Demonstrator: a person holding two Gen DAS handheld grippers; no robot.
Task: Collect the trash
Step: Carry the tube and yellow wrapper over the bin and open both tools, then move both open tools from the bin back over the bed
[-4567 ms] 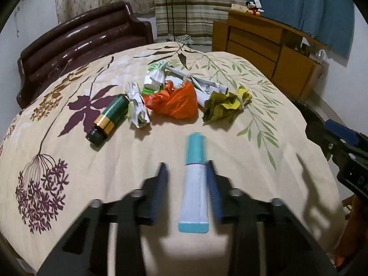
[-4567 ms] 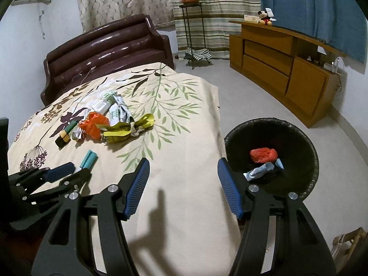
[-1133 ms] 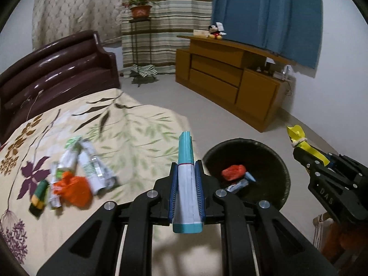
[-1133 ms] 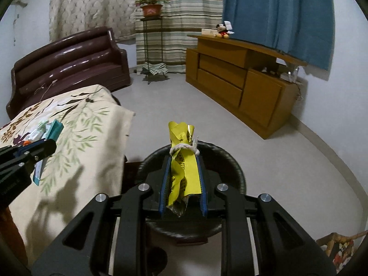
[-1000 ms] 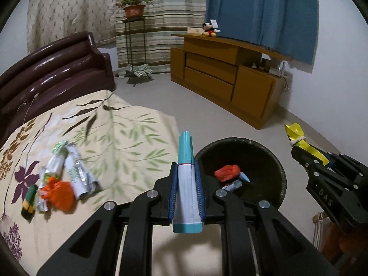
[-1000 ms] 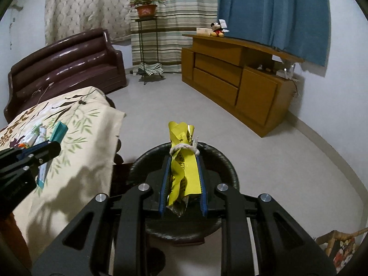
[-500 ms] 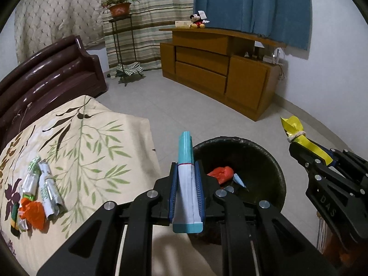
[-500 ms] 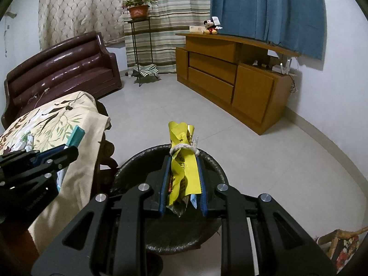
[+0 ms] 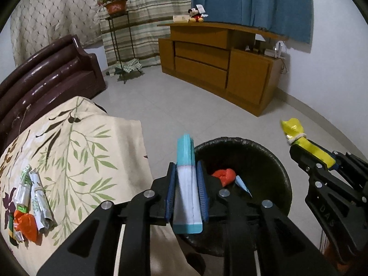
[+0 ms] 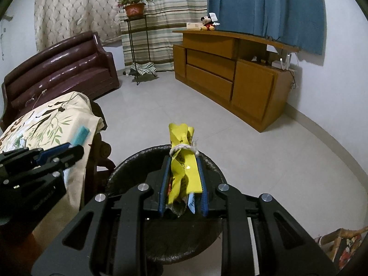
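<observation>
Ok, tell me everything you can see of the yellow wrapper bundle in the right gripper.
The yellow wrapper bundle is crinkled, glossy plastic with dark print, rolled lengthwise and tied near its top with pale twine. It lies lengthwise between the right gripper's blue pads, whose jaws are opening, its frayed top sticking out past the fingertips. It hangs above the black trash bin. A blue scrap shows by its lower end.

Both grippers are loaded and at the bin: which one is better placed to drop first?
Right. Its gripper has the yellow wrapper right over the bin, jaws opening. The left gripper, also opening around the tube, sits at the bin's near rim beside the bed.
</observation>
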